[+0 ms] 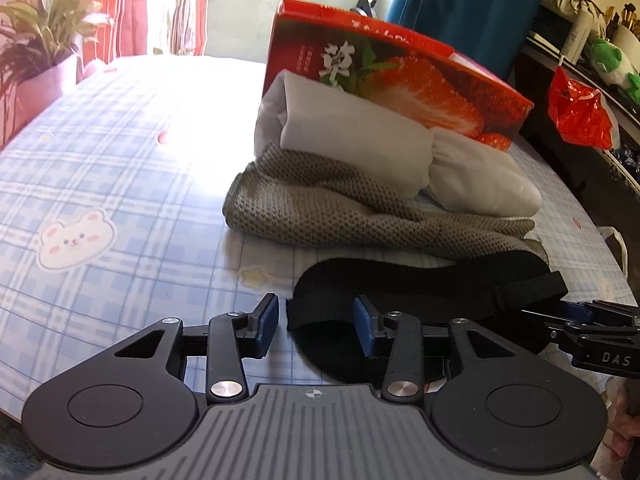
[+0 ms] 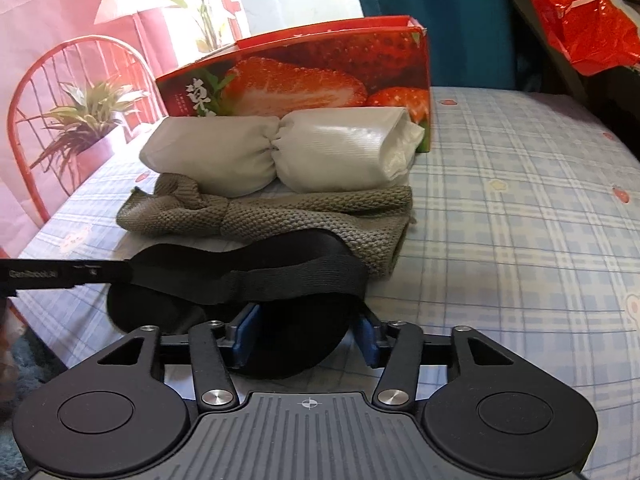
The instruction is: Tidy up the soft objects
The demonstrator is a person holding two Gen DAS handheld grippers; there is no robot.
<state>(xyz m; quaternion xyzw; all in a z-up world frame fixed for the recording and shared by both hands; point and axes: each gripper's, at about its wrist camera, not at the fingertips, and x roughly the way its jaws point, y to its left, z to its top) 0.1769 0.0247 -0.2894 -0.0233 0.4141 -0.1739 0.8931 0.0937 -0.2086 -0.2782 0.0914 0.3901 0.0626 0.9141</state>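
A black eye mask (image 1: 400,280) with an elastic strap (image 2: 288,276) lies flat on the checked tablecloth near the front edge. My left gripper (image 1: 316,320) is open around the mask's left end, and its left pad stands clear of the fabric. My right gripper (image 2: 307,336) is open over the mask's (image 2: 288,344) right end, with the fabric lying loose between its fingers. Behind the mask lies a folded grey knit cloth (image 1: 320,204) (image 2: 280,212). A white rolled cloth (image 1: 360,136) (image 2: 280,152) rests behind that.
A red strawberry box (image 1: 420,76) (image 2: 320,72) stands upright behind the white roll. A potted plant (image 1: 44,52) is at the table's far left, beside a red chair (image 2: 52,80). A red plastic bag (image 1: 576,112) hangs at the right. The blue plaid tablecloth (image 1: 120,184) is bare on the left.
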